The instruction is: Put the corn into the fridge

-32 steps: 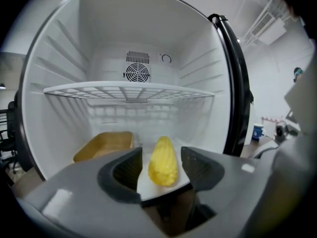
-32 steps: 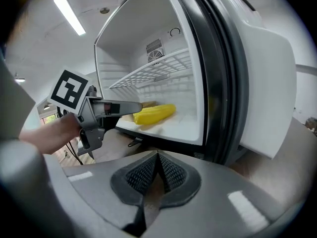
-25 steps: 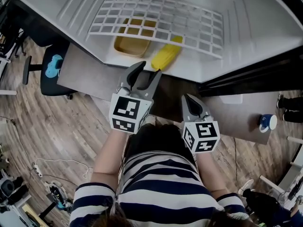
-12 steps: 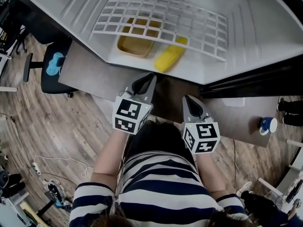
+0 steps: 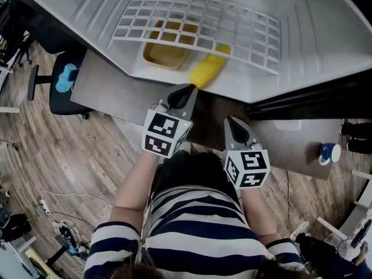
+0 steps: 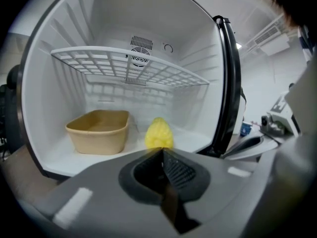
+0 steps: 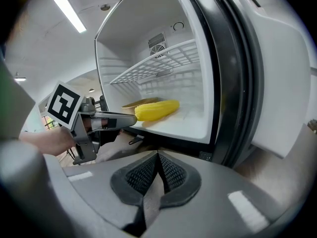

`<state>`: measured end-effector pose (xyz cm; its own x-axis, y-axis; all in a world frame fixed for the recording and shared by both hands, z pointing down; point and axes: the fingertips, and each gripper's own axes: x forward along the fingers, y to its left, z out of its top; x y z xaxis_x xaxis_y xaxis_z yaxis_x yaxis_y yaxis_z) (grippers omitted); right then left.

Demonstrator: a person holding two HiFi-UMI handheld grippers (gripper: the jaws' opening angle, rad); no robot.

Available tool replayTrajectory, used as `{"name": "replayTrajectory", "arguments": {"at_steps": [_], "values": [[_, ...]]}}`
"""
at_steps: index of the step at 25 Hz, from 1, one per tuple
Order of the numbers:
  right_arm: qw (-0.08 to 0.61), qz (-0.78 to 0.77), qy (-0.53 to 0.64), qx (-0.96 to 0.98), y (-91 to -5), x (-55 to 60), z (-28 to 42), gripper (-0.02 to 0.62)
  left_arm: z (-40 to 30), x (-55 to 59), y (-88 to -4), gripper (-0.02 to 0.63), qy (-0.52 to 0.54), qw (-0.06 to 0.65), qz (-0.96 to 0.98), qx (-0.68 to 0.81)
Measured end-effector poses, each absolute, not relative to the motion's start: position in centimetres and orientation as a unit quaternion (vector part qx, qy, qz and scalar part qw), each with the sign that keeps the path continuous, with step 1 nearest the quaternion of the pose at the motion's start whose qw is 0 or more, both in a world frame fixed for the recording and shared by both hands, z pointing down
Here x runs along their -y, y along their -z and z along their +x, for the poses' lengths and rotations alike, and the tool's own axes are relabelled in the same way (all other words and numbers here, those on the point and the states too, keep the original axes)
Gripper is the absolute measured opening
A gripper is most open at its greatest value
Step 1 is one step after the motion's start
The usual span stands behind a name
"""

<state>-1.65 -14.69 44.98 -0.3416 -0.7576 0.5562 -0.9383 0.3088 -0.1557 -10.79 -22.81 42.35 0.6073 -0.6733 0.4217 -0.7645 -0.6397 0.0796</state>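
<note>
Yellow corn cob [image 5: 208, 70] is laid on the floor of the open white fridge [image 5: 314, 34], just beside a tan plastic tray [image 5: 165, 52]. The left hand-held gripper [image 5: 187, 90] and the right hand-held gripper [image 5: 233, 125] are kept outside the fridge, each pressed together on nothing.

lab-like workspace: office chair [image 5: 63, 88], ceiling strip light [image 7: 69, 12]

One fridge [image 5: 317, 36], one corn [image 5: 208, 70], one tub [image 5: 165, 52], one wire shelf [image 5: 232, 28]

We've got both forearms stretched out front. Our left gripper [image 5: 187, 90] reaches farther, jaws pressed together and empty. Our right gripper [image 5: 231, 122] sits nearer, same deal.
</note>
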Motion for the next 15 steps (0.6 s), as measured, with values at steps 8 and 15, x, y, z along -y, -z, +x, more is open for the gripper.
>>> {"name": "replayTrajectory", "arguments": {"at_steps": [8, 15], "values": [[0.195, 0.542, -0.234, 0.783, -45.1, 14.9, -1.5, -0.003, -10.4, 24.6, -42.3, 0.000, -0.187, 0.123, 0.886, 0.406], [0.196, 0.541, -0.234, 0.784, -45.1, 15.1, -1.6, -0.003, -10.0, 26.0, -42.2, 0.000, -0.196, 0.111, 0.886, 0.405]]}}
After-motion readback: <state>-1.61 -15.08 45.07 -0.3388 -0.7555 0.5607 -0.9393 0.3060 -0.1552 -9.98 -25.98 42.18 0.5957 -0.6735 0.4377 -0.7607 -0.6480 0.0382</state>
